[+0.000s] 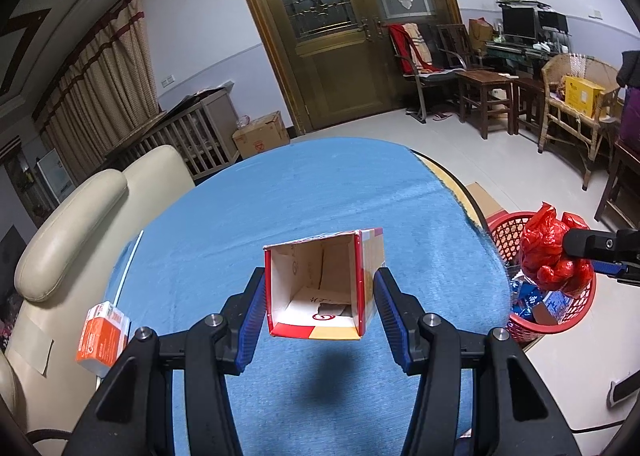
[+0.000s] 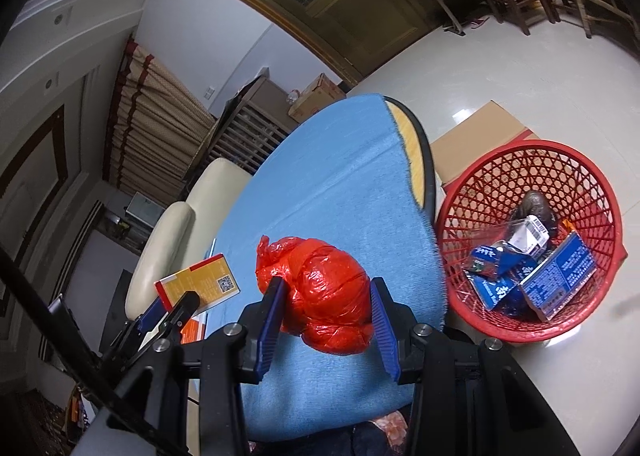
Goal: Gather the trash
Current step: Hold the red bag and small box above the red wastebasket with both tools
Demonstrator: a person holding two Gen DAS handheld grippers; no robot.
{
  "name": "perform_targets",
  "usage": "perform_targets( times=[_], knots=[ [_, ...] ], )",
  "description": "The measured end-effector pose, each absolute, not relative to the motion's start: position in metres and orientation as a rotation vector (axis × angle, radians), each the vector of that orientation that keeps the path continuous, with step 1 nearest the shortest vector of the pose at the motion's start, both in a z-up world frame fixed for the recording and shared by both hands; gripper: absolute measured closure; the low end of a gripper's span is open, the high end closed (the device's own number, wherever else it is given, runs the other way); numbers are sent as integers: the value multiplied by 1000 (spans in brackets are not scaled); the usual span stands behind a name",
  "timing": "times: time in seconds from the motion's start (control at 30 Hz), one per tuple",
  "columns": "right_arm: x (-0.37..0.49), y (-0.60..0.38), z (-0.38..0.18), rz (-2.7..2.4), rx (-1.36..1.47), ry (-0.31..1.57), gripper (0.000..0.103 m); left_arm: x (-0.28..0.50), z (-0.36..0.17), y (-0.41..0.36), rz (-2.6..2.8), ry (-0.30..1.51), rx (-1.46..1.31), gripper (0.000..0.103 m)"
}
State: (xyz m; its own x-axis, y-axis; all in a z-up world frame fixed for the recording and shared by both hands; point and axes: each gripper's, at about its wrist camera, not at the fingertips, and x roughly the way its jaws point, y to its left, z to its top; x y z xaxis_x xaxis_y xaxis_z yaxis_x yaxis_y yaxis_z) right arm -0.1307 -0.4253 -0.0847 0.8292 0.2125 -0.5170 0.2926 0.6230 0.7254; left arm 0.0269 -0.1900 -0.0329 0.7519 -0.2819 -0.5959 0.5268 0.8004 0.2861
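My left gripper (image 1: 320, 288) is shut on an open red and yellow cardboard box (image 1: 320, 288) and holds it above the blue tablecloth (image 1: 304, 195). The box also shows in the right wrist view (image 2: 200, 282). My right gripper (image 2: 326, 292) is shut on a knotted red plastic bag (image 2: 324, 292) and holds it above the table's right edge. In the left wrist view the bag (image 1: 548, 252) hangs over the red mesh basket (image 1: 504, 232). The basket (image 2: 500, 191) stands on the floor with several blue cartons (image 2: 556, 276) inside.
A small orange carton (image 1: 102, 340) and a white straw (image 1: 128, 268) lie at the table's left edge. A cream chair (image 1: 80, 211) stands to the left. A flat cardboard sheet (image 2: 480, 127) lies on the floor behind the basket.
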Motion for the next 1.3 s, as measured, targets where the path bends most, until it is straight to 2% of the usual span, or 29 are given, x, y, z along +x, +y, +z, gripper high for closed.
perform_targets(
  times=[1.3],
  knots=[
    [-173,-479,-101,-173,1013,546,58,9,-36,-245,-568,565,556,48]
  ],
)
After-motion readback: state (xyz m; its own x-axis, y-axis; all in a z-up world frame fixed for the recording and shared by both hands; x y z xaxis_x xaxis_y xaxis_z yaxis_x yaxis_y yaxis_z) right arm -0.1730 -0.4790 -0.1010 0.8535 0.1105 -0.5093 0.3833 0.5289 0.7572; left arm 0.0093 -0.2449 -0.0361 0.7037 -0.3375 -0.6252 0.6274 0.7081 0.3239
